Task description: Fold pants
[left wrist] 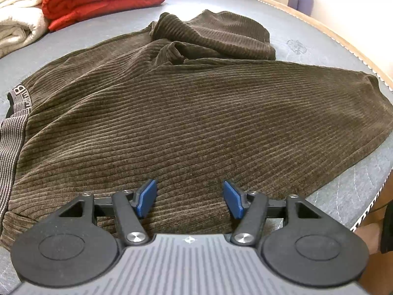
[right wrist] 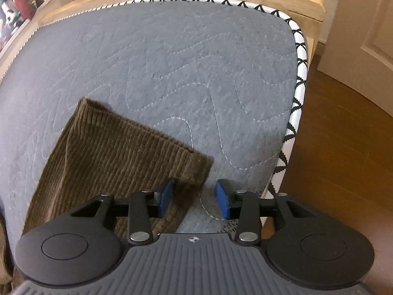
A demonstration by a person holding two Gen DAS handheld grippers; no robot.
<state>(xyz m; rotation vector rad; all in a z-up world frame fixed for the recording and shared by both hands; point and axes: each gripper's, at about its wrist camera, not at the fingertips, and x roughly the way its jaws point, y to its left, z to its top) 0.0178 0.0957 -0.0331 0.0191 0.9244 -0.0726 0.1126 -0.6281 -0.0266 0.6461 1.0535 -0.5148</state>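
Brown corduroy pants (left wrist: 186,113) spread across the grey bed (right wrist: 186,56), one leg crumpled at the far end, cuff (right wrist: 147,145) near the bed's corner. Best to catch both layers at the cuff corner, then carry it flat toward the waistband. Left claw (left wrist: 190,200) wide apart over the cloth, gripping nothing. Right claw (right wrist: 195,198) partly open, straddling the cuff corner, not pinching it

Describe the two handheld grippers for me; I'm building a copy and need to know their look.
Both look identical. The left gripper and right gripper each have two blue flat fingers on black linkage arms with silver pivot screws. Behind these sit two round black discs beside a grey ribbed body bearing a small white crosshair mark. No cables or sleeves are clearly visible.
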